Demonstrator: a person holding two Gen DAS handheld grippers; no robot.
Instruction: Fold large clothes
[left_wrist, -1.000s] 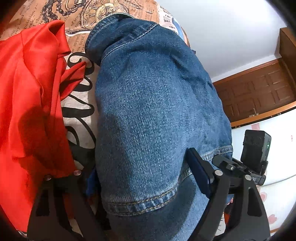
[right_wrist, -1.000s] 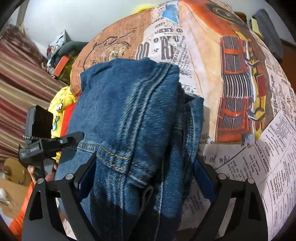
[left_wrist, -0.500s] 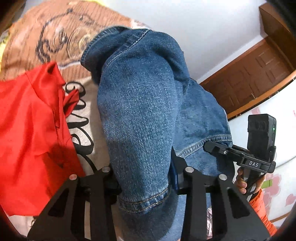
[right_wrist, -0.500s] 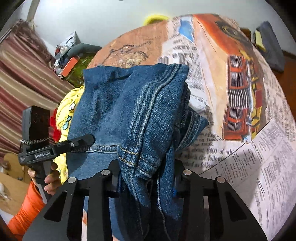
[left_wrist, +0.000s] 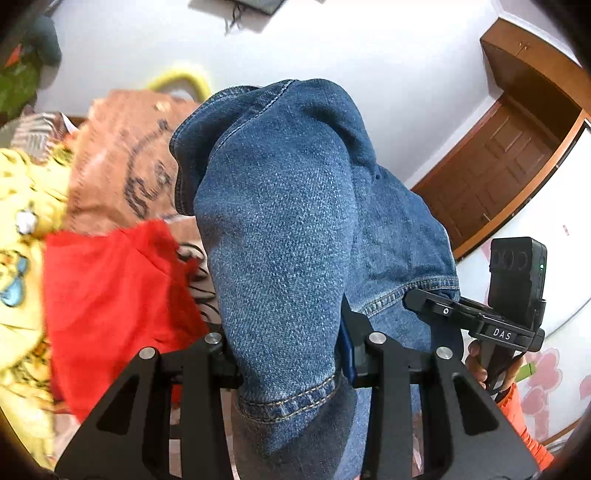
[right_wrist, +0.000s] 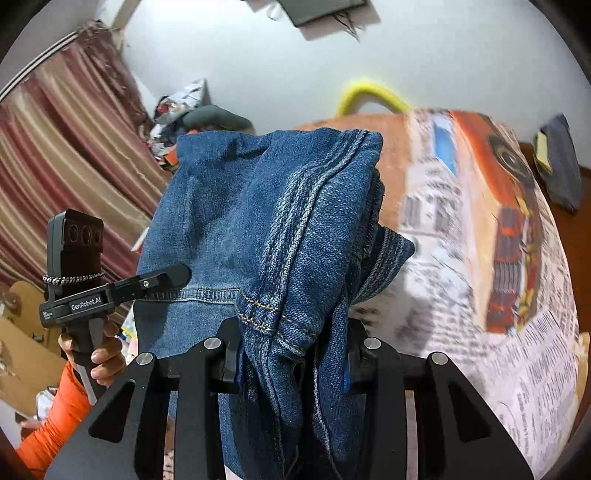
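The left gripper (left_wrist: 288, 354), a black two-finger tool, points down at a slant over the bed; its fingers (left_wrist: 354, 350) pinch a bunched hem end of the blue denim jeans (left_wrist: 288, 229), the cloth filling the gap between the pads, a blue pad edge showing on the right-hand finger; the jaws closed onto this cloth within the last second. The jeans hang raised in front of the lens, a stitched hem just below the pads, the rest of the fabric humped upward against the white wall (left_wrist: 369, 48); to the left of them lie a bright red satin garment (left_wrist: 110, 295) and a yellow printed cloth (left_wrist: 22, 229), both blurred, on the bedspread.

The right gripper (right_wrist: 291, 358), likewise black and tilted downward, pinches another gathered end of the same jeans (right_wrist: 258, 221) between its fingers (right_wrist: 229, 354); a yellow-stitched seam sits right at the left-hand pad, and its jaws too drew shut on the denim within the last second. Beyond the fabric spreads the newspaper-print bedspread with an orange car picture (right_wrist: 480, 258).

In the right wrist view the person's left hand (right_wrist: 99, 350) wraps its fingers round the other tool's handle, an orange sleeve (right_wrist: 55, 413) below it; in the left wrist view the right hand (left_wrist: 480, 365) grips its handle in the same upright fist, beside a brown wooden door (left_wrist: 498, 166).
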